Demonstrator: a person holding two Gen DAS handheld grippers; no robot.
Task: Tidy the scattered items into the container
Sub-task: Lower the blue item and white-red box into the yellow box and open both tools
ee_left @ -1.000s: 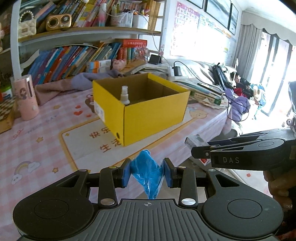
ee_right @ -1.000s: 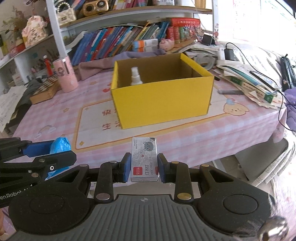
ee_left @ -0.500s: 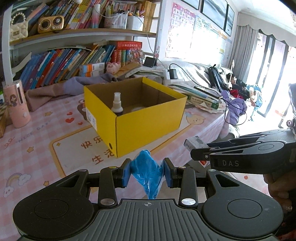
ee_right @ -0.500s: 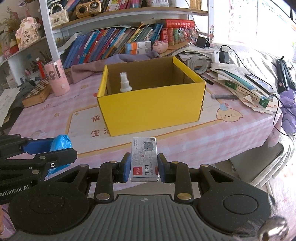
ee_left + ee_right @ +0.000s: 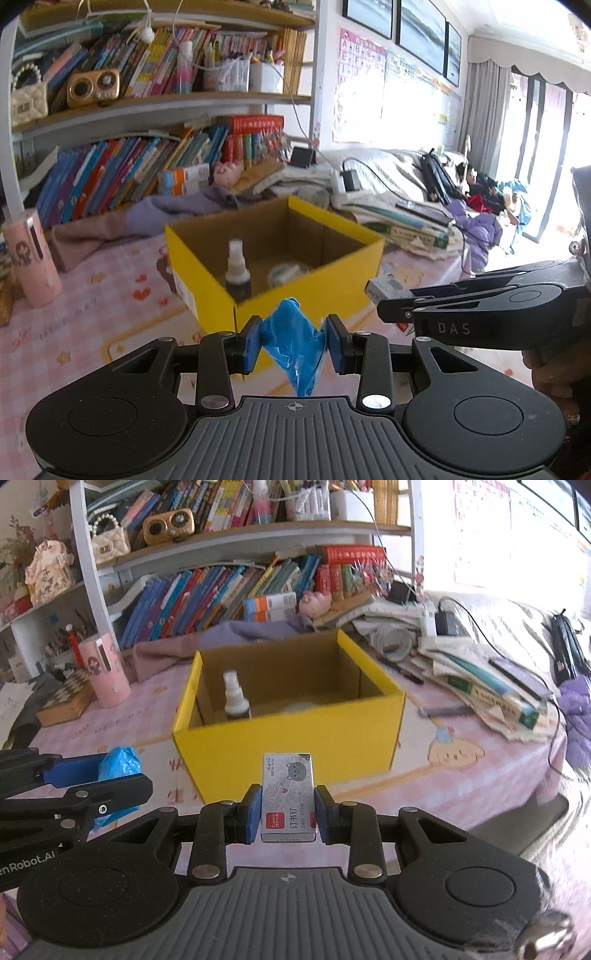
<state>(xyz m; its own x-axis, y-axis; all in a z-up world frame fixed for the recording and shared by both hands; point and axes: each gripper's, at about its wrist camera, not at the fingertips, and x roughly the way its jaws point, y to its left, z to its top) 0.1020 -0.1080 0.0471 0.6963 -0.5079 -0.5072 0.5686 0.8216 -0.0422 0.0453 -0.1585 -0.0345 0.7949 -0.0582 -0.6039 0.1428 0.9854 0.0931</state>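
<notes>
1. Left wrist view: left gripper [image 5: 293, 345] at lower centre, pads clamped on a crumpled blue bag [image 5: 295, 341] that droops below them. Just above, mid-frame, an open yellow box [image 5: 332, 273] on a pink checked table [image 5: 74, 325], with a spray bottle [image 5: 237, 269] upright inside near its left wall and a pale round thing beside it, too blurred to name. At the right edge, right gripper [image 5: 384, 295] seen side-on, carrying a small staple box [image 5: 384, 290].

2. Right wrist view: right gripper [image 5: 283, 814] at lower centre, pads shut tight against both sides of the staple box [image 5: 288, 797]. Yellow box [image 5: 295, 753] directly above it, its near wall facing the camera, spray bottle [image 5: 234, 701] inside at left. At the left edge, left gripper [image 5: 110, 771] gripping the blue bag [image 5: 118, 762].

3. Step in hand, by judgement: carrying two items toward the box, neither yet over the opening.

4. Next move calls for: passing above the near wall, stopping over free floor clear of the bottle, then parting the pads, one load at a time if crowded.
</notes>
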